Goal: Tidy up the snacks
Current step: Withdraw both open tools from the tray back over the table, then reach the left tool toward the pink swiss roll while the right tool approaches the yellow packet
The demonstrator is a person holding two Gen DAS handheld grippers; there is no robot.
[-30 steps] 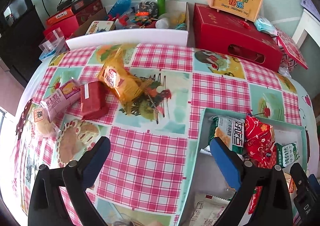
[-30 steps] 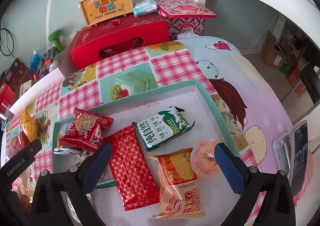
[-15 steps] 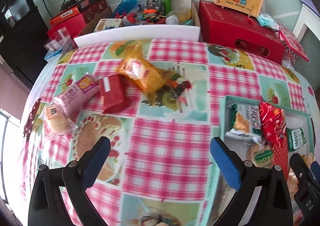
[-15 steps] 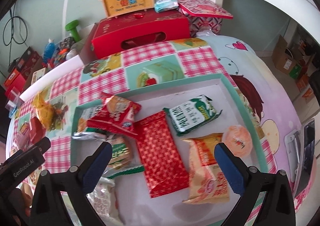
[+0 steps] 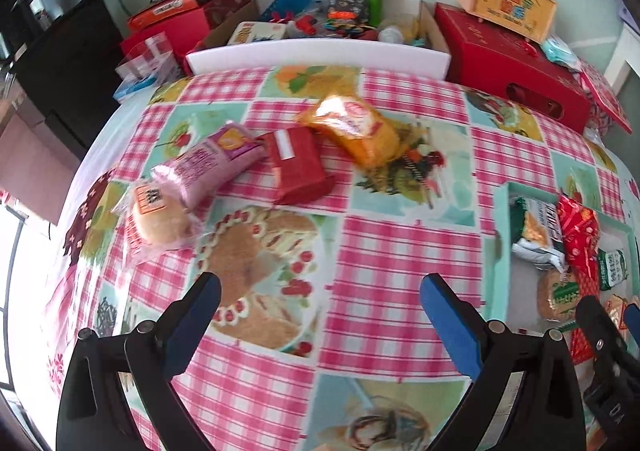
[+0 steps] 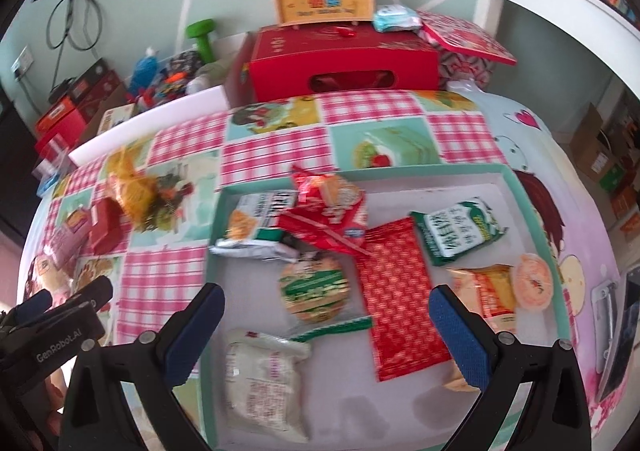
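the left tongs (image 5: 320, 315) are hanging wide apart and empty over bare checked cloth on the bench (image 5: 400, 259); beyond them, at the far left near the bench's rounded edge, a wrapped bun (image 5: 160, 221) is lying against a pink packet (image 5: 204, 167); a red packet (image 5: 296, 165) is touching the pink one, and an orange packet (image 5: 354, 129) is sitting just beside it; open cloth is stretching between these four and the teal tray (image 6: 532, 211) to the right; the right tongs (image 6: 326, 325) are gaping apart, gripping nothing, over the tray's near half; inside, a white pouch (image 6: 260, 381) is lying by the left wall, a round green-labelled snack (image 6: 314, 287) at the middle, a long red wrapper (image 6: 396, 291) beside it, and an orange jelly cup (image 6: 534, 287) close to the right wall; bare tray floor is showing along the near rim.
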